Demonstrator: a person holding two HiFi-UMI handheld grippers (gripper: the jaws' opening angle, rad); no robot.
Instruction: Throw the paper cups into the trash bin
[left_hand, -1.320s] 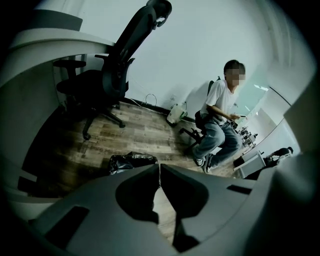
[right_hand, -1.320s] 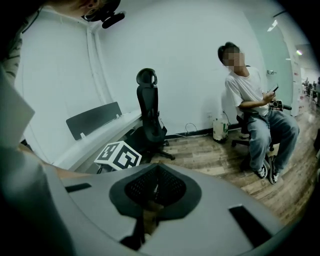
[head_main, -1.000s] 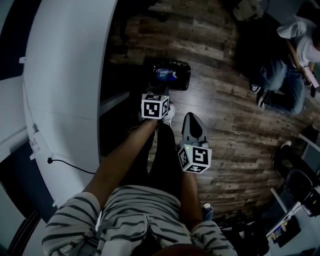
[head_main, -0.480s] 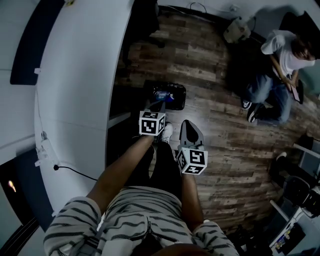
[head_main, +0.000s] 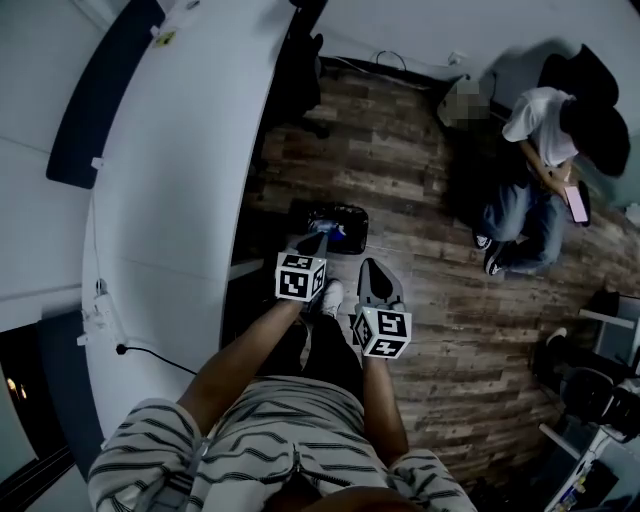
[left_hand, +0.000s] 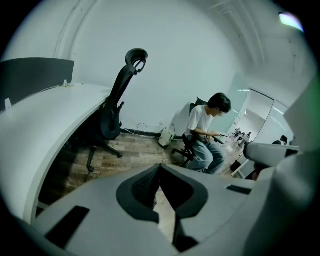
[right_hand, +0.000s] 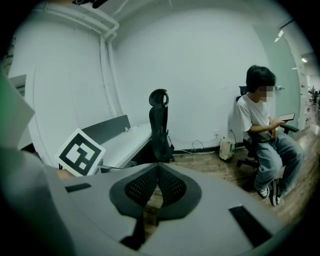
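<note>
Left gripper view: left gripper (left_hand: 160, 166) had its jaws pressed together, nothing between them | right gripper view: right gripper (right_hand: 158, 166) closed the same way, empty too | head view: black trash bin (head_main: 359, 227) sat on the wooden floor (head_main: 420, 180) just past the left gripper, beside the white desk (head_main: 180, 200).
</note>
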